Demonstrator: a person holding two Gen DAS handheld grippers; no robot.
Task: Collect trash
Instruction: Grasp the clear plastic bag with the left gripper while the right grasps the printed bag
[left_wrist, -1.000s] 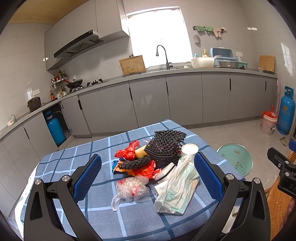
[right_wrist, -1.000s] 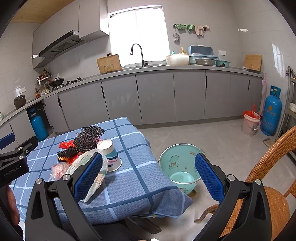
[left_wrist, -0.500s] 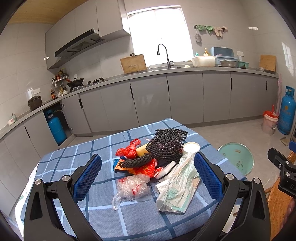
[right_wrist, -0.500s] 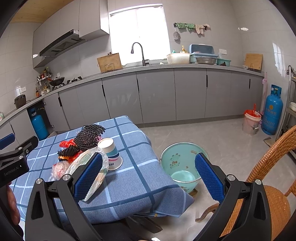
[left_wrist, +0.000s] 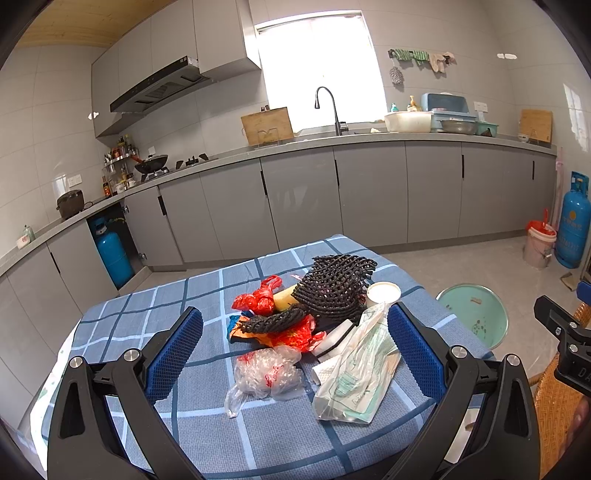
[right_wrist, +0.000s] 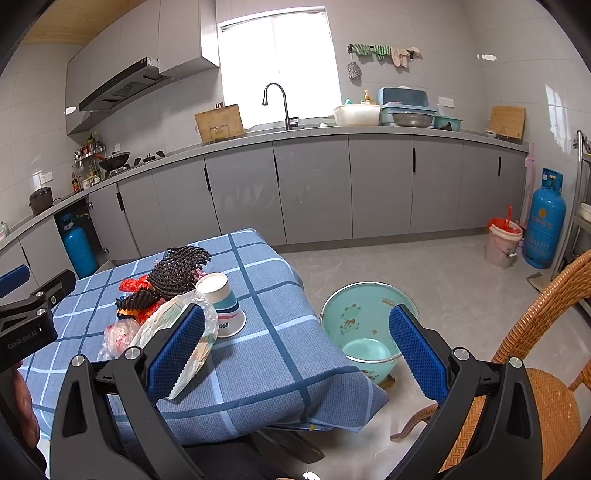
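Lying between wide-spread, empty left gripper (left_wrist: 295, 347) fingers, trash pile (left_wrist: 314, 325); right gripper (right_wrist: 295, 343) likewise

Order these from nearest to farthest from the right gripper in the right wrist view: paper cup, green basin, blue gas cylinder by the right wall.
1. Paper cup, on the table, just beyond the left finger.
2. Green basin, on the floor beside the table.
3. Blue gas cylinder, far right, by the wall.

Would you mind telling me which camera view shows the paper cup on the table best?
The right wrist view. There the paper cup stands upside down on the tablecloth, its side, coloured bands and wide rim all in sight. In the left wrist view only the white top of the cup shows, behind the black netting.
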